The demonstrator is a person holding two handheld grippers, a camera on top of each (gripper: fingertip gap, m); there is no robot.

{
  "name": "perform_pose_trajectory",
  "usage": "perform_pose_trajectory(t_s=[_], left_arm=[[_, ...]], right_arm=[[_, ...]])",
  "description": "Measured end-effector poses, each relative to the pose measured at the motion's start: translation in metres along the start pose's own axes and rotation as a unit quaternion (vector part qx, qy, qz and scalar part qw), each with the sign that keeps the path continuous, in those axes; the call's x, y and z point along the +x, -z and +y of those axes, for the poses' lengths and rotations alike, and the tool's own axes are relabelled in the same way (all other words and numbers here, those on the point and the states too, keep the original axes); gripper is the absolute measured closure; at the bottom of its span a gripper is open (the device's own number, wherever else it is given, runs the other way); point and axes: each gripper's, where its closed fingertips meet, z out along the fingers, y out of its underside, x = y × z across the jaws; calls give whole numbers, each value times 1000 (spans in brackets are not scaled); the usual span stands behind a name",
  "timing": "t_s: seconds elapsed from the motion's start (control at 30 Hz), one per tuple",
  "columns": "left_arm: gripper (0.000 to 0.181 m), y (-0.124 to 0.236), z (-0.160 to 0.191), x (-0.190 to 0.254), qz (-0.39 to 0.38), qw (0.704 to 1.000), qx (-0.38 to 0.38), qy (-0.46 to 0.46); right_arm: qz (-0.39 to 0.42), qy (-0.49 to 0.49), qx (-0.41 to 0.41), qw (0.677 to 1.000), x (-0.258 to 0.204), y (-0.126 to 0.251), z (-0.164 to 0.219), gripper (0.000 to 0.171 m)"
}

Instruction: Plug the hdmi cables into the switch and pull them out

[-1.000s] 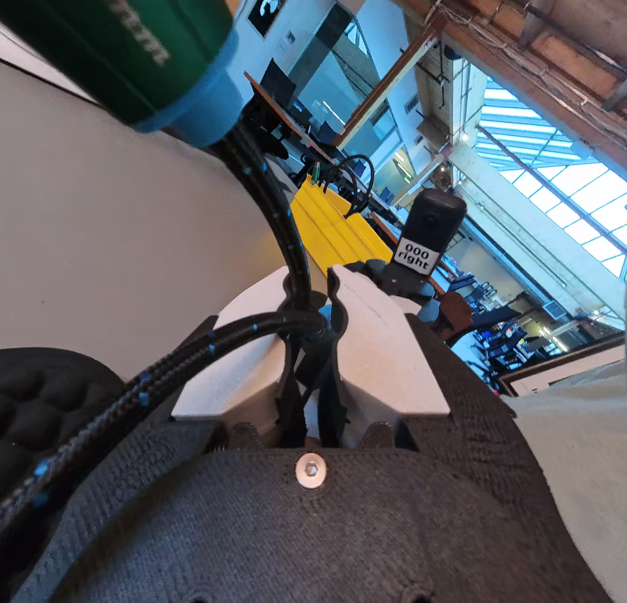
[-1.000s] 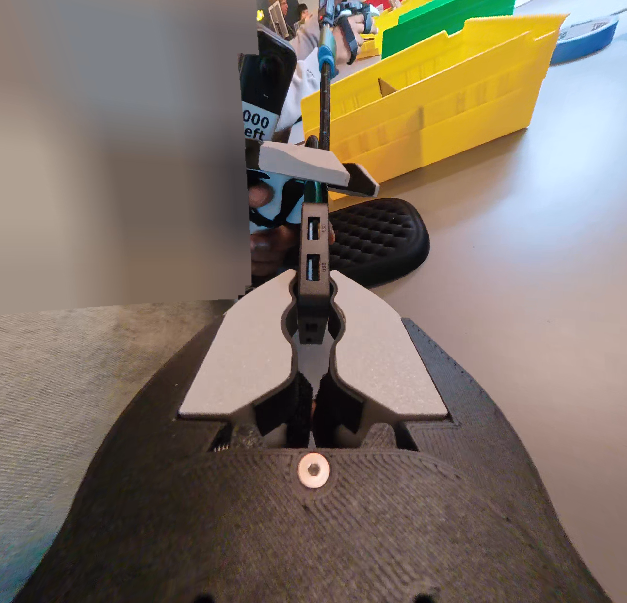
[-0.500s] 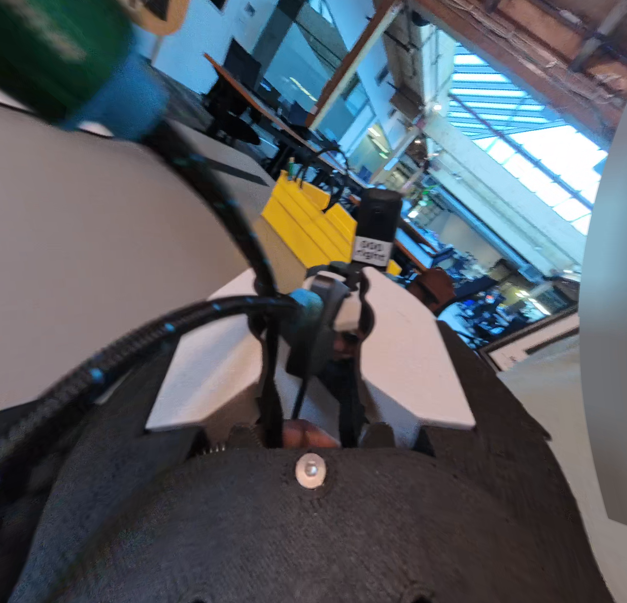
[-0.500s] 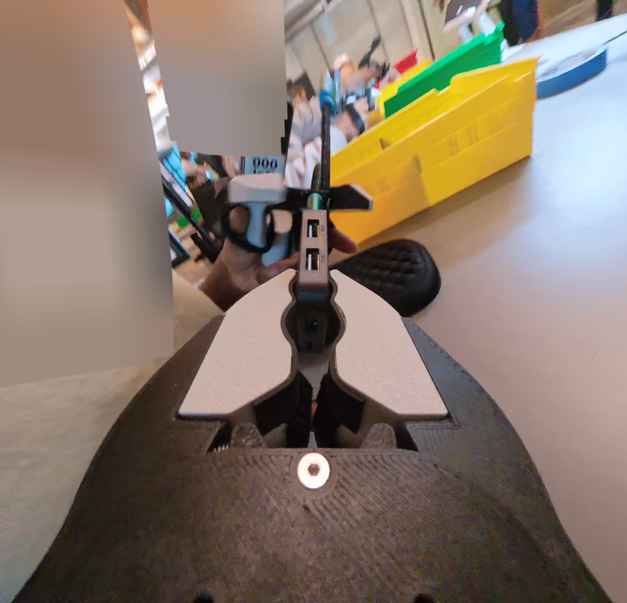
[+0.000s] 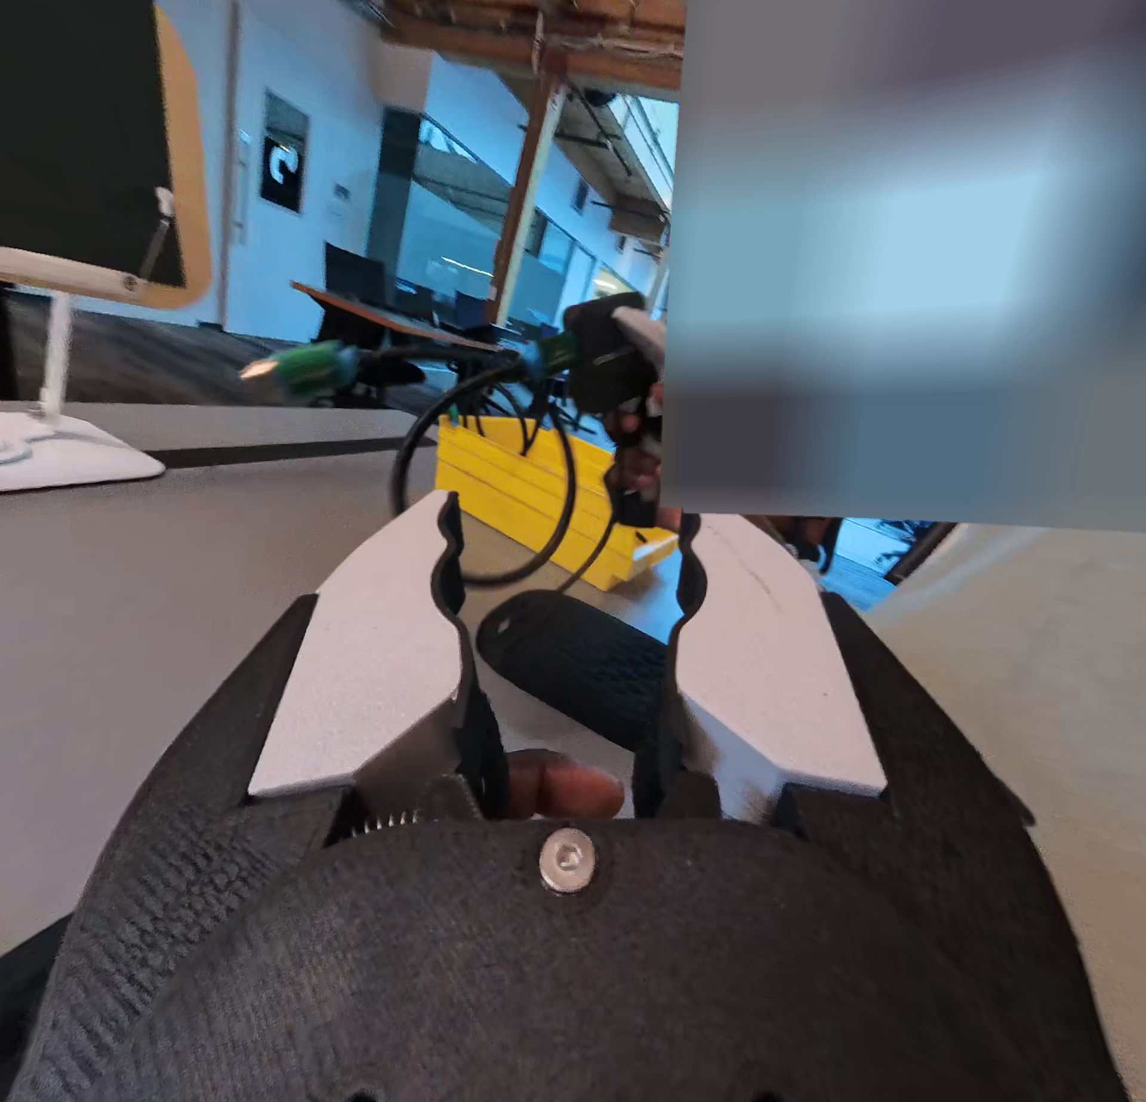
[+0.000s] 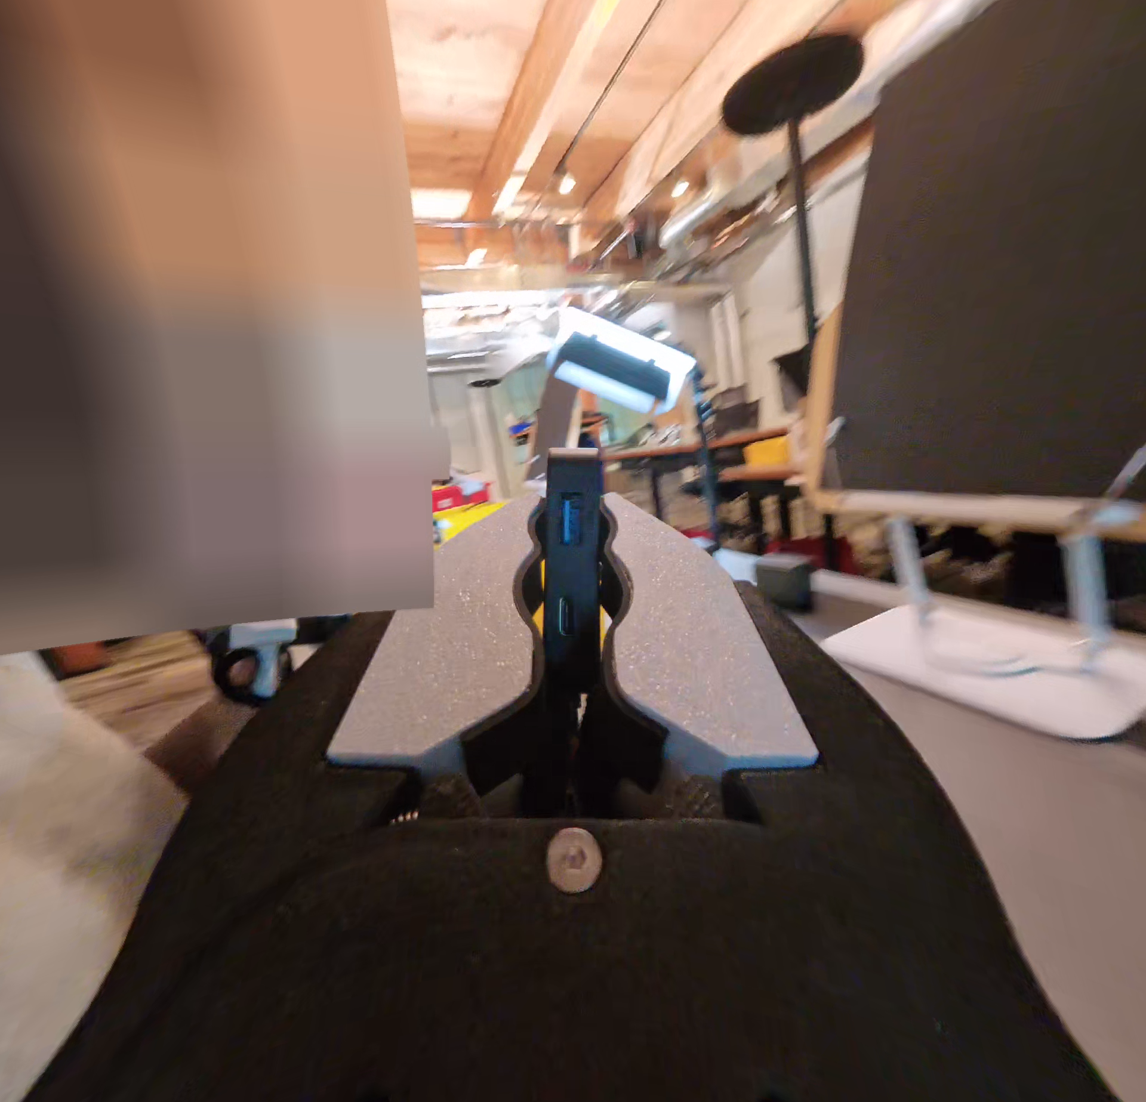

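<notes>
Where the left gripper (image 5: 567,570) sits low over the grey table (image 5: 186,576), its two pale, grainy fingers (image 5: 384,651) are spread wide with nothing between them; each has a wavy black inner edge and sits in a coarse black printed body. A fingertip of the holding hand (image 5: 558,790) shows at the root of the gap.

Taking the switch (image 6: 573,576) as landmark: it is a slim black box standing on edge, pinched between the pressed-in fingers of the right gripper (image 6: 572,551), its narrow face showing a blue port above and a small oval port below. In the left wrist view the switch (image 5: 604,353) is held up in the air, well above the table, by the right gripper, partly behind a blur patch.

One hdmi cable (image 5: 546,353), green plug with blue collar, sits in the side of the switch; its black cord loops down from there. A second green plug (image 5: 304,368) with bare metal tip hangs free in the air, well apart from the switch, on the far side of the inserted one.

Below the switch lies a yellow ribbed bin (image 5: 527,489); nearer than that, a black dimpled oval pad (image 5: 577,663) lies flat on the table. A white monitor stand (image 5: 68,458) stands far off past the free plug.
</notes>
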Motion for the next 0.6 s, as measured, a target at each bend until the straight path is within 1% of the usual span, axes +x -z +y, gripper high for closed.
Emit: perform_pose_trajectory(t_s=[0.1, 0.17, 0.27, 0.33, 0.43, 0.6], left_arm=[[118, 5, -5, -7, -20, 1000, 20, 0], [120, 9, -7, -11, -33, 999, 30, 0], [122, 15, -7, -18, -52, 998, 33, -4], [123, 18, -6, -23, -67, 997, 34, -5], [124, 21, -6, -29, -81, 996, 35, -2], [125, 20, -2, -30, -87, 996, 11, -19]], right_arm=[[55, 80, 45, 994, 9, 26, -56, 157], [98, 143, 71, 982, 12, 46, -95, 157], [189, 248, 96, 945, 20, 83, -147, 157], [258, 303, 99, 912, 30, 110, -169, 157], [351, 332, 78, 872, 56, 147, -176, 157], [458, 314, 33, 831, 110, 197, -155, 157]])
